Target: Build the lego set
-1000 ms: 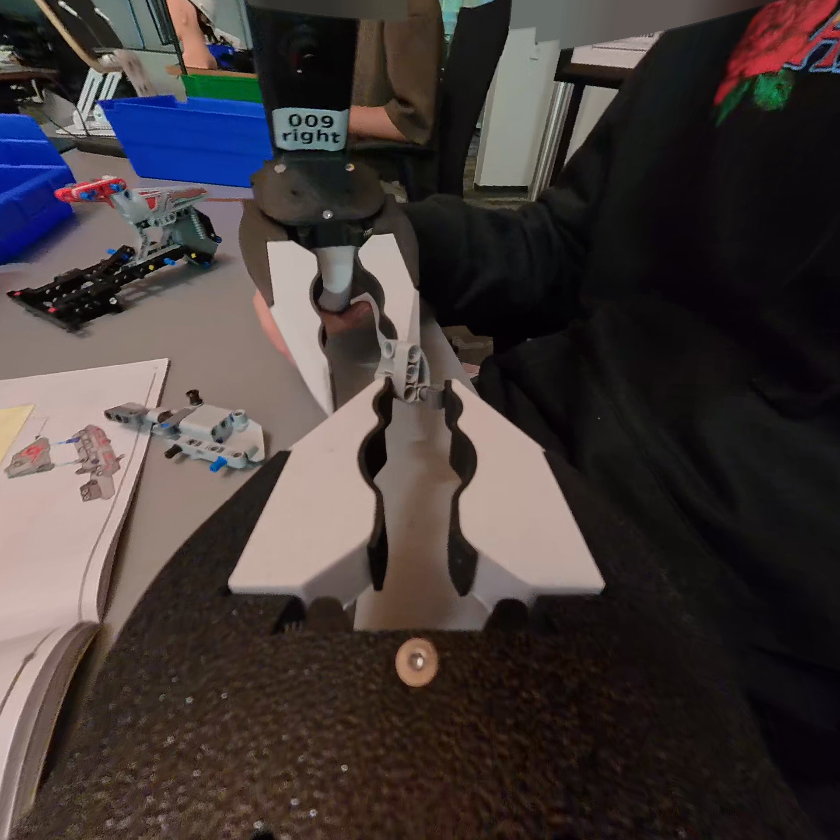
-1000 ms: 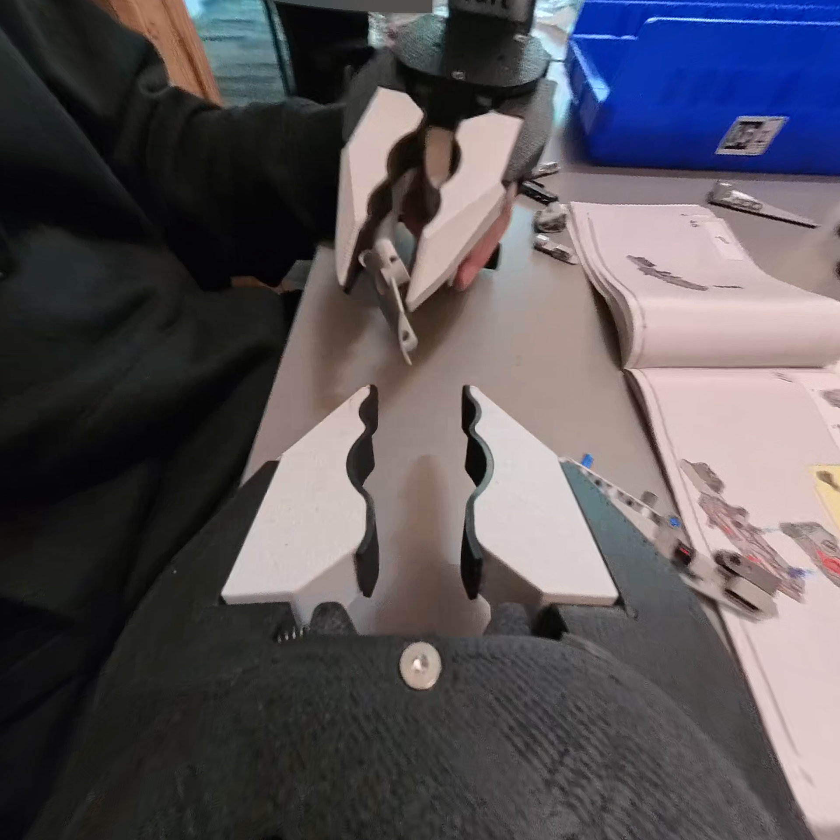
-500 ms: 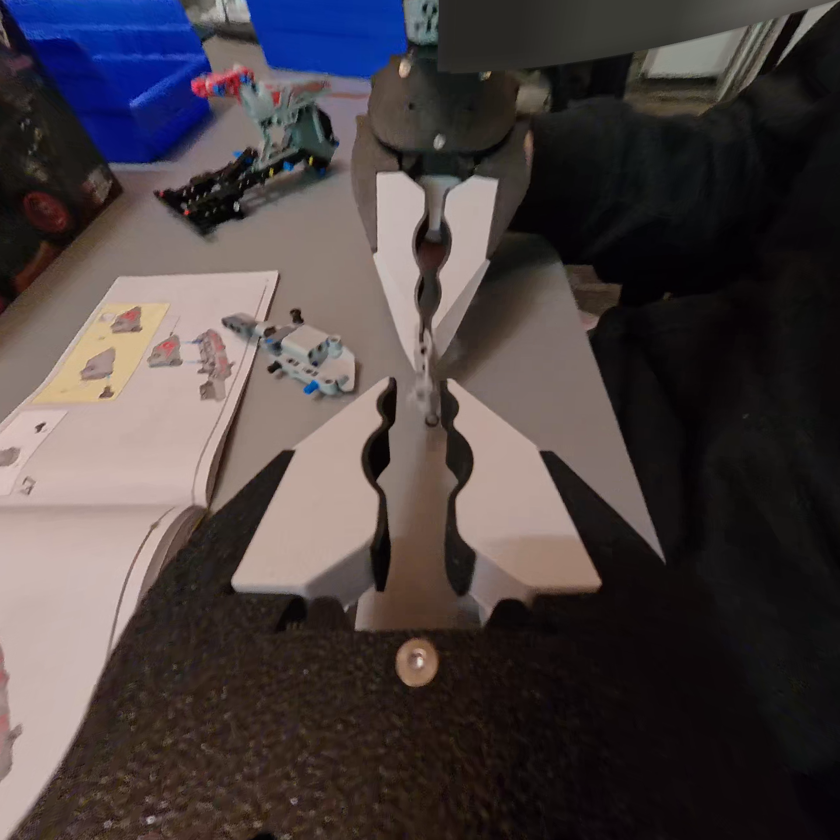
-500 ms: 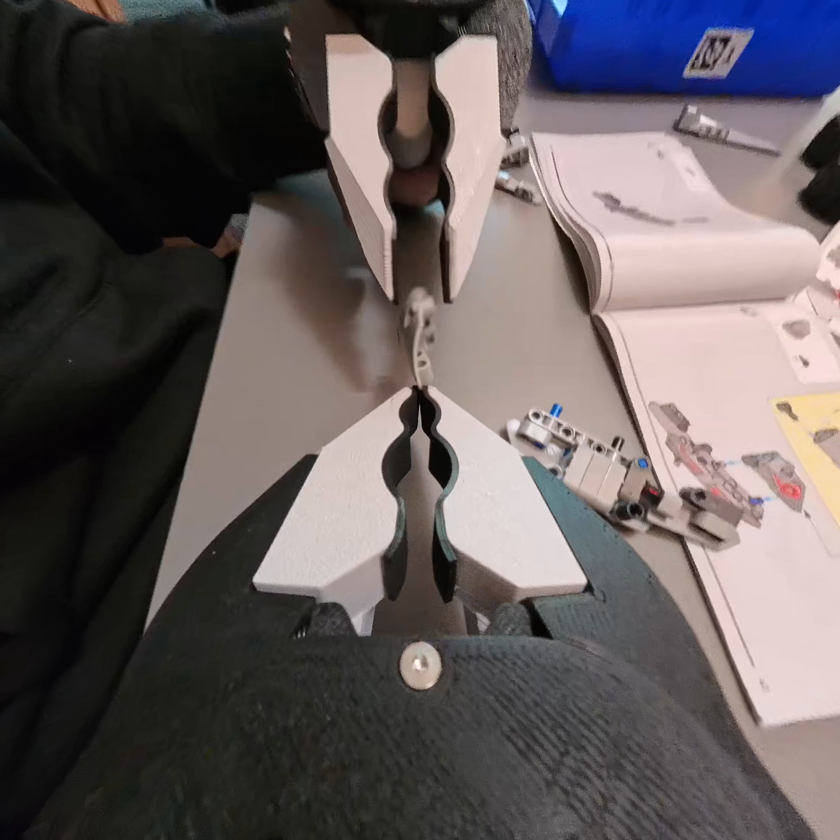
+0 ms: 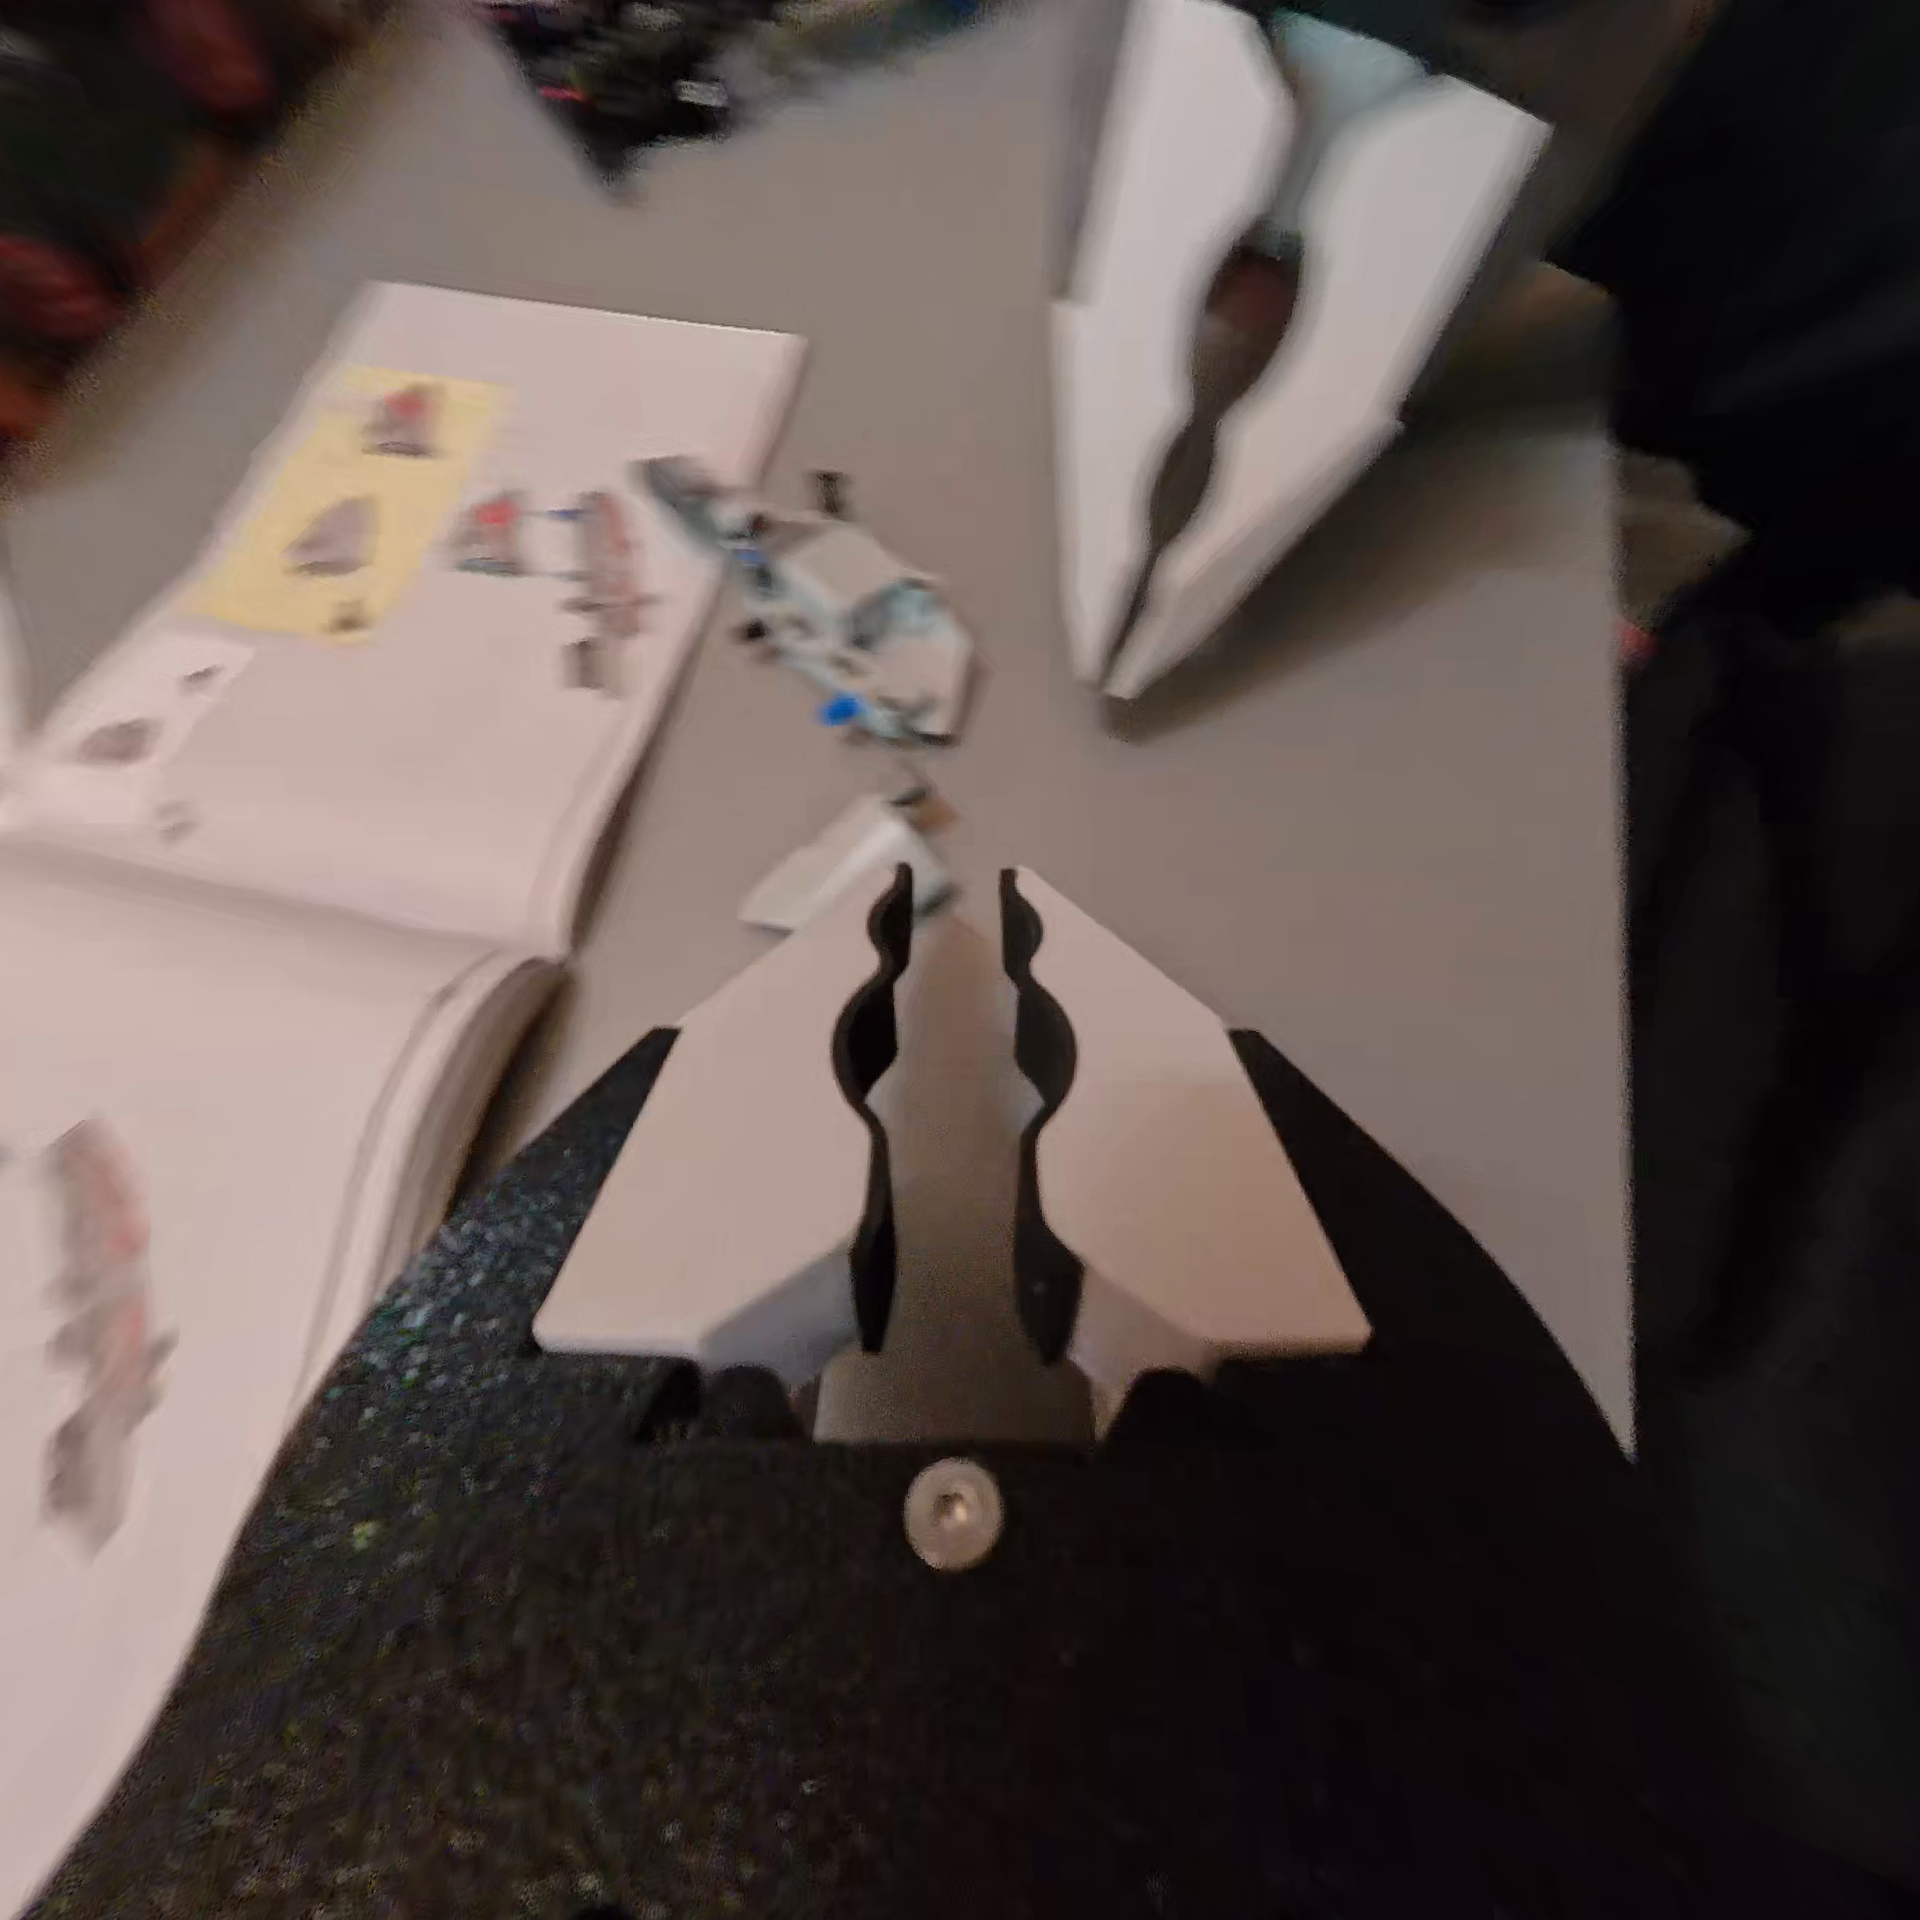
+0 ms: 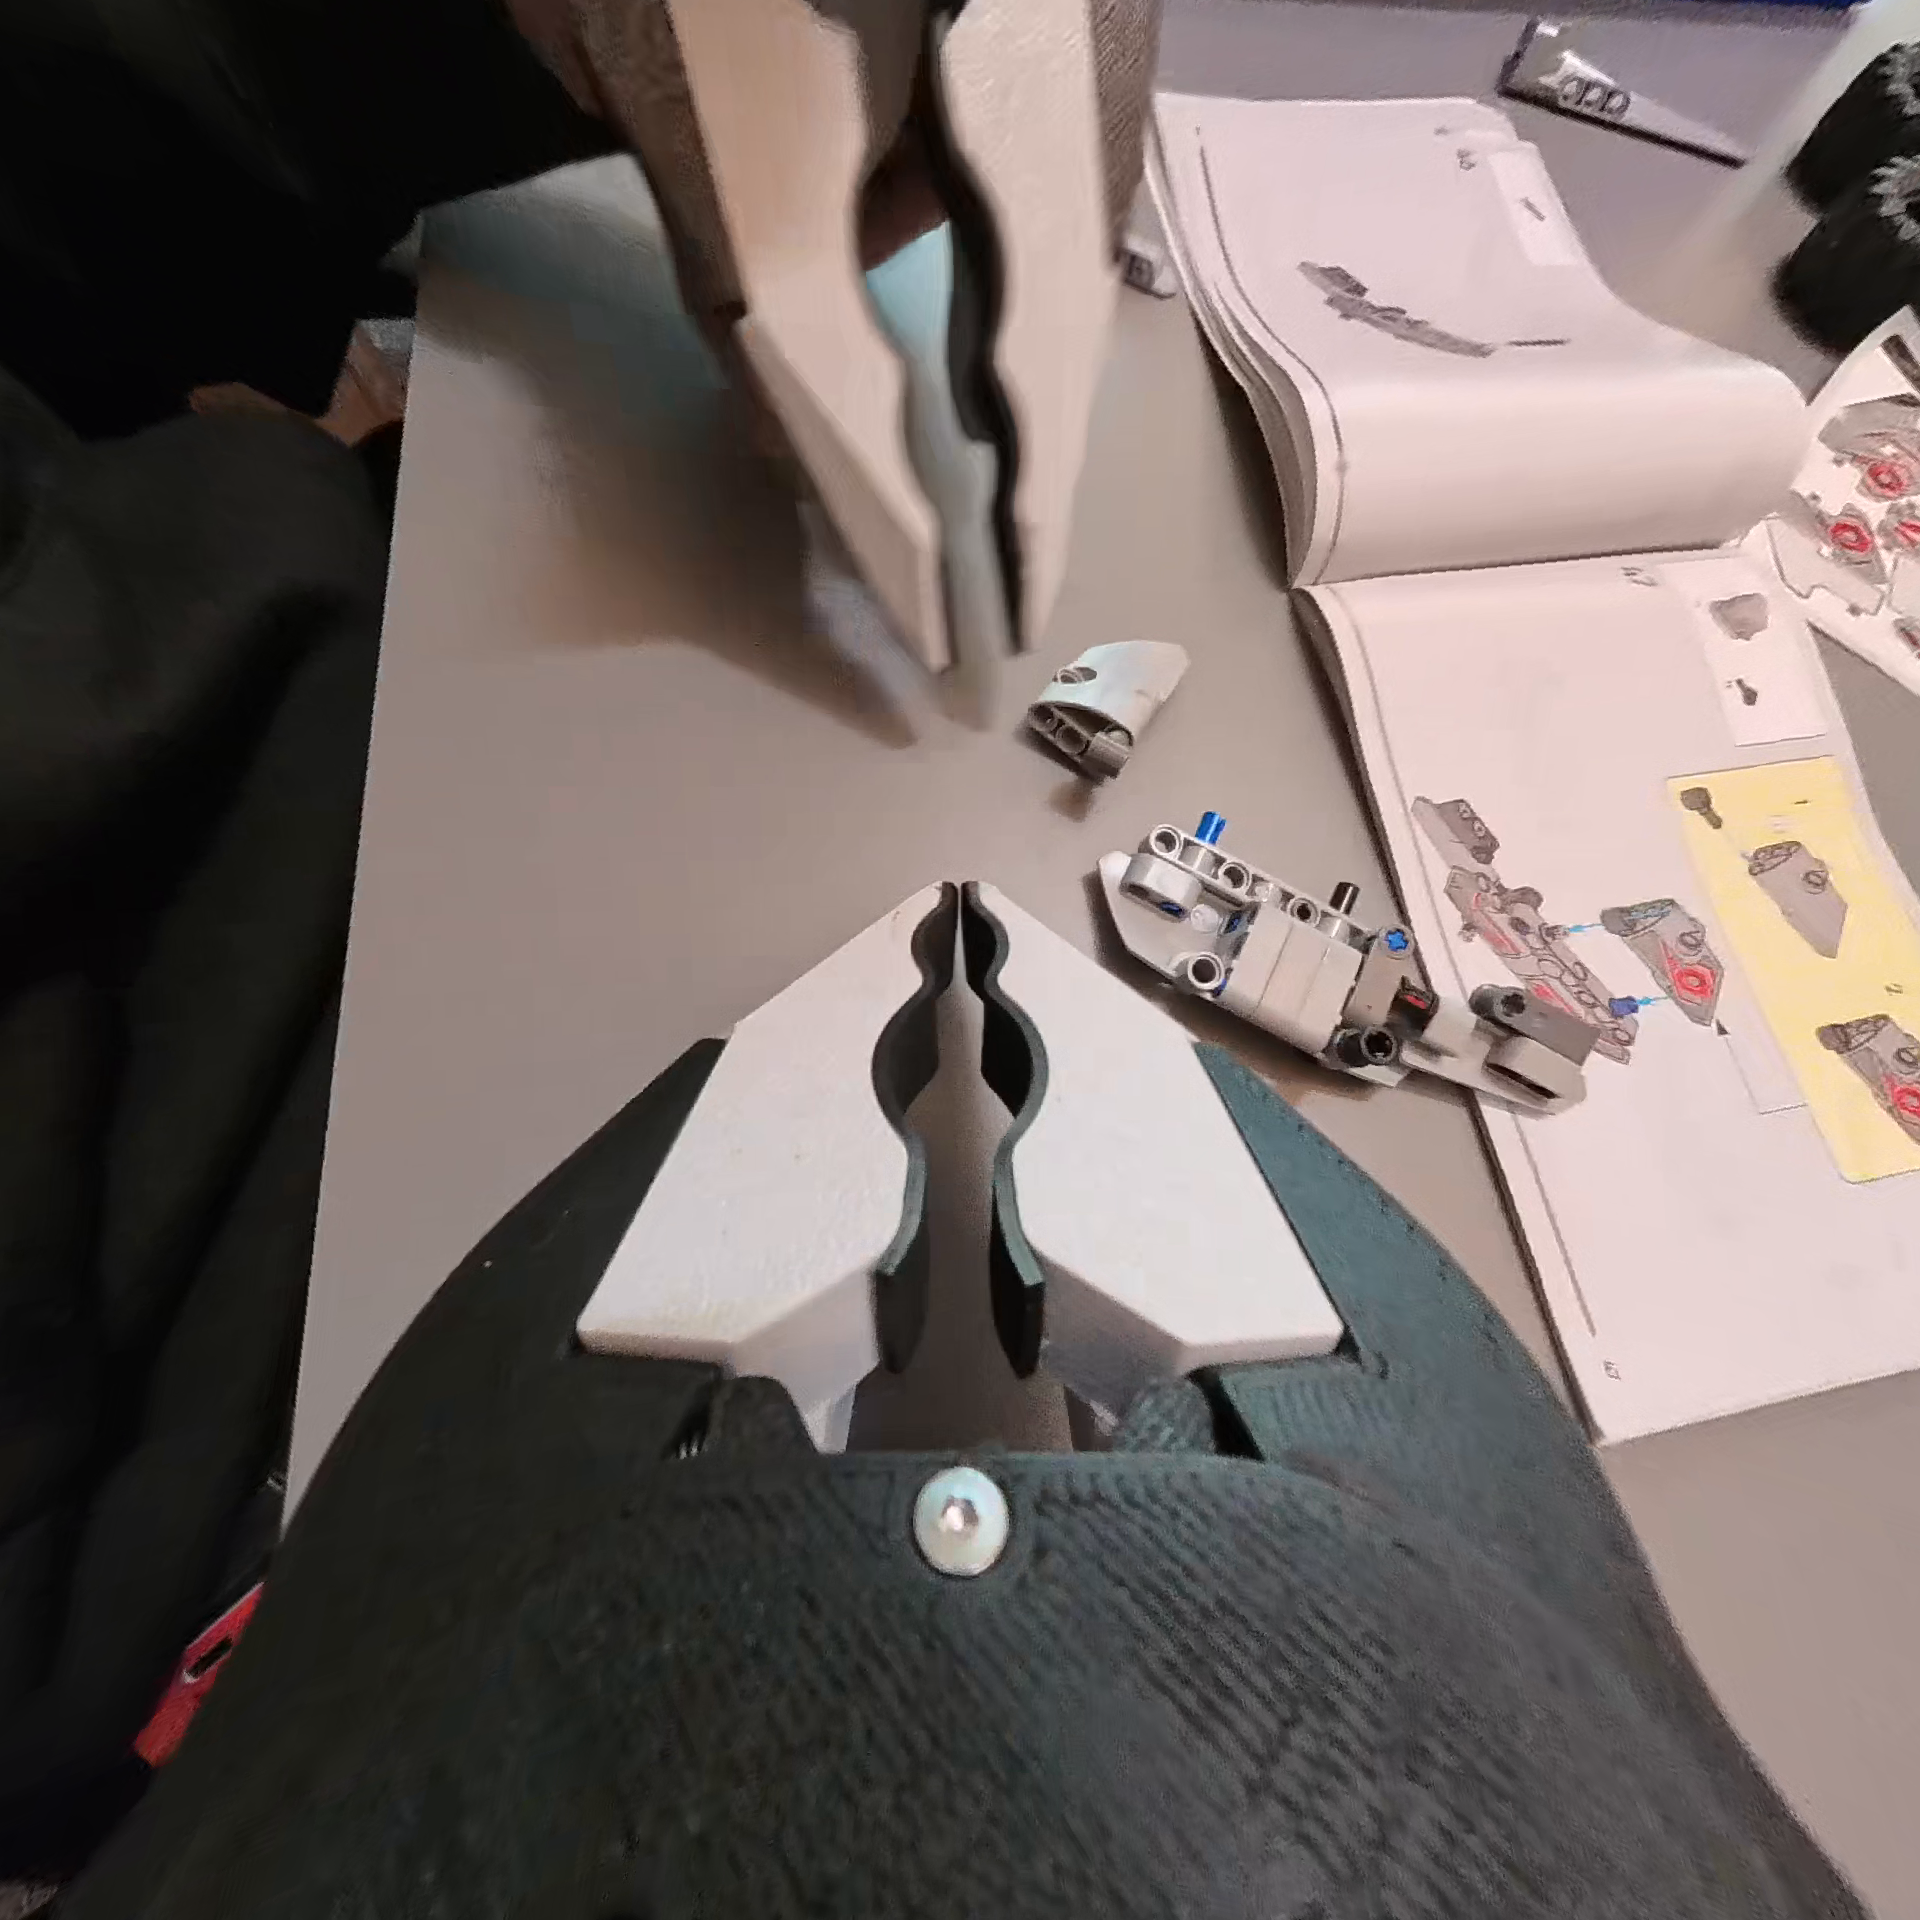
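Observation:
A small light-grey curved panel piece (image 6: 1107, 696) lies loose on the grey table (image 6: 623, 935). In the left wrist view it (image 5: 831, 883) sits just in front of my left fingertip, partly hidden by it. My left gripper (image 5: 951, 883) is slightly open and empty; in the right wrist view it (image 6: 977, 655) points down beside the panel piece. My right gripper (image 6: 958, 891) is shut on nothing and hovers over the table; it also shows in the left wrist view (image 5: 1112, 675). A grey sub-assembly with blue pins (image 6: 1309, 966) lies by the booklet; it is blurred in the left wrist view (image 5: 862, 623).
An open instruction booklet (image 6: 1621, 1039) covers the table beside the sub-assembly and shows blurred in the left wrist view (image 5: 364, 727). A dark flat piece (image 6: 1621, 104) lies beyond it. A blurred black model (image 5: 644, 83) stands farther off. A person's black-clothed body (image 6: 156, 831) borders the table edge. The gap from one gripper's tips to the other's is roughly 6 cm. The left tips stand about 30 cm off the dark flat piece (image 6: 1621, 104).
The panel piece, held in the air between both grippers half a second ago, now lies on the table. Both grippers have come apart and tilted down toward the table.

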Tool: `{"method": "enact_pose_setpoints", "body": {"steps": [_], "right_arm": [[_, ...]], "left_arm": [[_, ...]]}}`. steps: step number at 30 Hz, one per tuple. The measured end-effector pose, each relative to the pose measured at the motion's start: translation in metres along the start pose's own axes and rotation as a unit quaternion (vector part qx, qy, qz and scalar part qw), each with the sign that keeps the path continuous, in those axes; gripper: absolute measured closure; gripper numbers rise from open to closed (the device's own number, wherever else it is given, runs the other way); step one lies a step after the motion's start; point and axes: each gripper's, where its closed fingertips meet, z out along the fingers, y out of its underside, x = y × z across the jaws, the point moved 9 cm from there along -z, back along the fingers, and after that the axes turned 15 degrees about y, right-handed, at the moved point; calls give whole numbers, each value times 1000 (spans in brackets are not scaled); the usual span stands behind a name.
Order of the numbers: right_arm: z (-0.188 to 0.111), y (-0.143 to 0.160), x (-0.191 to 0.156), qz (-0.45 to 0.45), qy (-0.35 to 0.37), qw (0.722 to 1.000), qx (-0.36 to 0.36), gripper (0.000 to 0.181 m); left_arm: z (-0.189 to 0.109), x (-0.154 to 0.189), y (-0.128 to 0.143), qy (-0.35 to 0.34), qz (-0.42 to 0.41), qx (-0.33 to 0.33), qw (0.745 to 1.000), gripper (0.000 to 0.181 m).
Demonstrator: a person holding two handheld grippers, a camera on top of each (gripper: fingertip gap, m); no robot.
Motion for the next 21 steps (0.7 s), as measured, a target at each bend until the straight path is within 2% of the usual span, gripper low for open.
{"method": "enact_pose_setpoints", "body": {"steps": [1,3,6,9,10,13,16,17,19,21], "right_arm": [[0,0,0,1,0,1000,0,181],[1,3,1,-8,6,1000,-18,179],[2,3,2,-21,20,999,-39,175],[-1,0,4,-12,27,999,-28,170],[-2,-1,4,-8,27,999,-24,169],[-5,-3,5,-11,37,999,-14,161],[-4,-13,5,-9,44,999,13,138],[-2,-16,5,-4,43,999,20,129],[5,-22,2,-2,37,999,26,115],[15,-22,-2,-12,18,1000,12,109]], "left_arm": [[-4,-6,-1,-35,-22,11,999,160],[-3,-10,-2,-58,-54,7,997,149],[14,-12,3,-49,-105,-44,992,136],[22,-13,-3,-71,-106,-41,991,137],[22,-15,-3,-87,-95,-52,990,148],[21,-11,-3,-63,14,-72,995,150],[20,1,1,4,134,-80,988,150],[20,4,2,2,166,-81,983,150],[19,8,3,-2,193,-82,978,150],[21,12,4,25,192,-73,978,150]]}}
